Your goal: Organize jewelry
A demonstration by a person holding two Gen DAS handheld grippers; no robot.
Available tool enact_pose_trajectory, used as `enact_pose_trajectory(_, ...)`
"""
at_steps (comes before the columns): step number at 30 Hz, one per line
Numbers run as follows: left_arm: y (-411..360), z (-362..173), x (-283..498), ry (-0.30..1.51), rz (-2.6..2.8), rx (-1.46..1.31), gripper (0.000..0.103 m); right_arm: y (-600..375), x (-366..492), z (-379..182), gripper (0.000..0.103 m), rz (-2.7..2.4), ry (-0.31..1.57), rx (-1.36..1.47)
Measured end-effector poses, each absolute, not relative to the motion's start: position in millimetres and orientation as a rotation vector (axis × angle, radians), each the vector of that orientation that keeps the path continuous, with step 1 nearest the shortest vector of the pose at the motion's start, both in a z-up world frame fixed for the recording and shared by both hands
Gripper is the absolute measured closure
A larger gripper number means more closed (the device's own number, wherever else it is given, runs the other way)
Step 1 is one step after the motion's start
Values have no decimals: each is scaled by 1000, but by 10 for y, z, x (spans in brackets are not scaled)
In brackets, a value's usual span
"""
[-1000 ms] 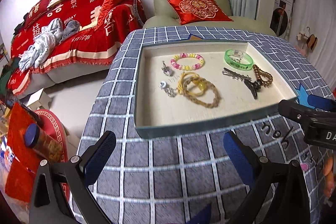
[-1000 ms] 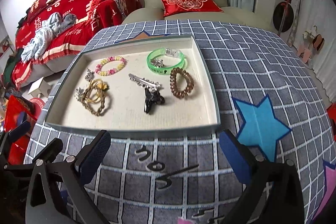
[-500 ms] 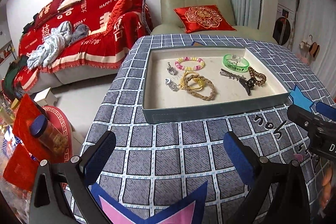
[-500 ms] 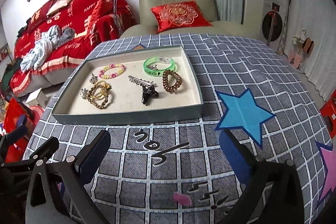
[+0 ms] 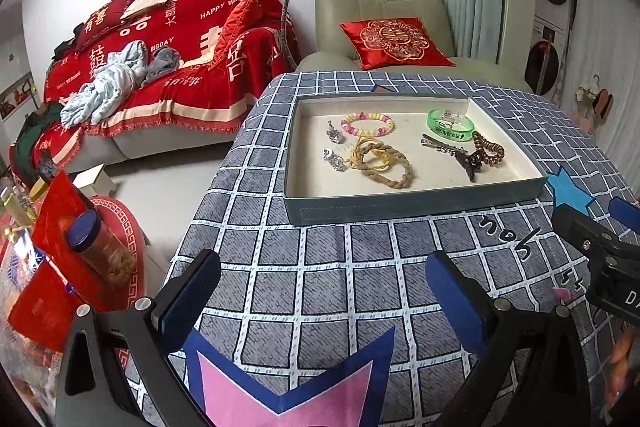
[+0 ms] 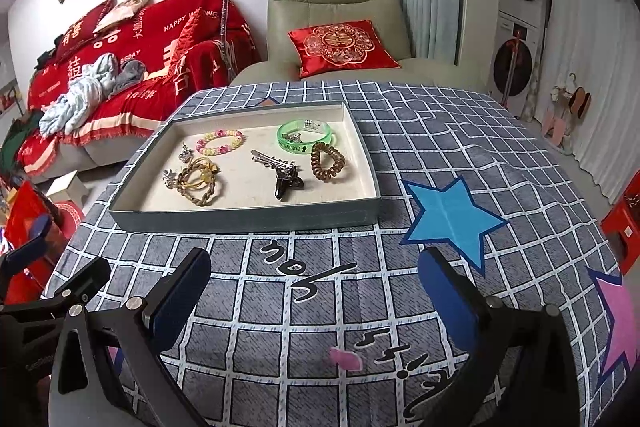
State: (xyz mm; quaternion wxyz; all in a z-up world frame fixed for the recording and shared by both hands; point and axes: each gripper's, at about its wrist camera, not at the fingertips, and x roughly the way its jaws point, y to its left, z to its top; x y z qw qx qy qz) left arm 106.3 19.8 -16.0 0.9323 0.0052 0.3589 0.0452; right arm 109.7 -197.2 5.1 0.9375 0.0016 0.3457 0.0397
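Now the shallow grey-blue tray (image 5: 416,207) sits on the surface with the grey checked cloth (image 5: 320,267), and all the jewelry lies inside it.

Going from left to right in the tray, 2 small silver charms (image 5: 334,147) come first. Next is the pink and yellow bead bracelet (image 5: 367,124), with the yellow hair tie (image 5: 362,151) and the brown braided loop (image 5: 390,163) lying on top of each other just in front of it. Then comes the silver hair clip (image 5: 440,144), touching the black claw clip (image 5: 470,163). Last are the clear green bangle (image 5: 451,125) and the brown spiral hair tie (image 5: 489,150).

Both tools hang over the cloth, well apart from the tray. The left gripper (image 5: 320,291) has its jaws spread wide with nothing in them. The right gripper (image 6: 312,291) is just the same.

All the pieces look to be in the tray, so the job seems almost done or finished. If 1 more piece needs moving, I think it is best to pick one that lies alone, like the green bangle. The yellow tie and the braided loop are tangled, so 1 could drag the other along. Come down slowly and pinch only 1 thing.
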Motion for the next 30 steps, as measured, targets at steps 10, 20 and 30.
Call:
enact_pose_trajectory(10, 182, -150, 1056, 734, 92, 15, 0, -1969, 1090, 62, 0, 82, 704, 3)
enact_pose_trajectory(20, 183, -138, 1054, 729, 95, 16, 0, -1967, 1092, 59, 0, 84, 704, 8)
enact_pose_trajectory(30, 178, -131, 1059, 730, 92, 18, 0, -1966, 1088, 64, 0, 83, 705, 10)
